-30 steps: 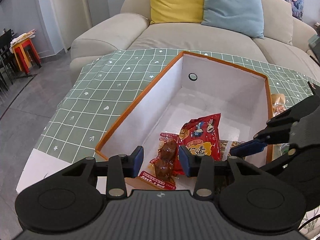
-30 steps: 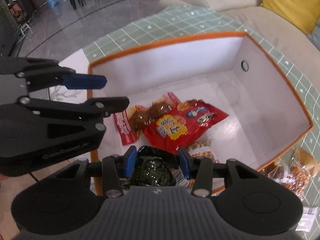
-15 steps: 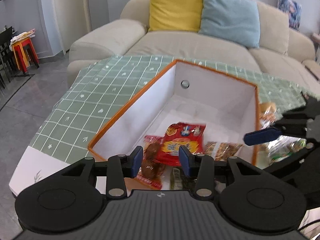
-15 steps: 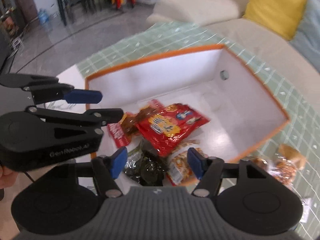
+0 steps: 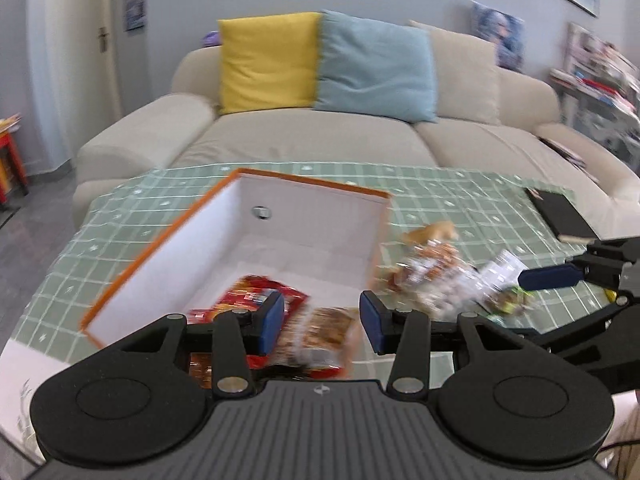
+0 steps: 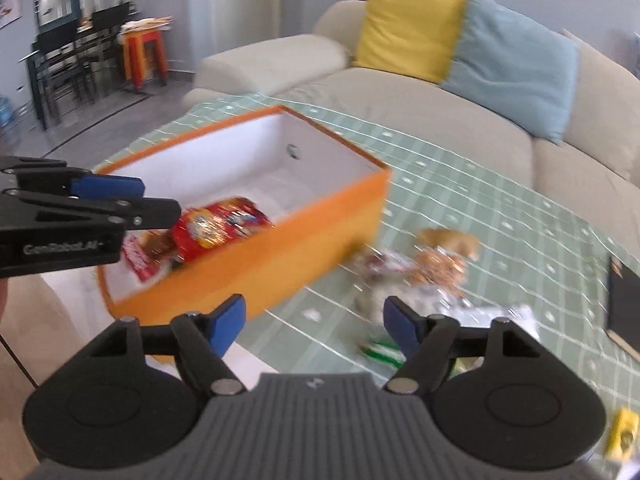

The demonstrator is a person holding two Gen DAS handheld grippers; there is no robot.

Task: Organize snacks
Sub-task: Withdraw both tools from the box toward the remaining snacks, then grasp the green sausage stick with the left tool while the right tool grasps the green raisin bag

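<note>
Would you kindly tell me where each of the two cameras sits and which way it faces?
Left wrist: on the left tool, looking forward and down into the orange box, sofa behind; the right tool shows at right.
Right wrist: on the right tool, facing the box's outer wall and loose snack packets; the left tool shows at left.
Shared: box, red packet, packets, sofa.

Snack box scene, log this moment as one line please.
stage: between picks | left gripper: open | right gripper: just opened, nothing between | box: red bag inside | loose snacks: on table
</note>
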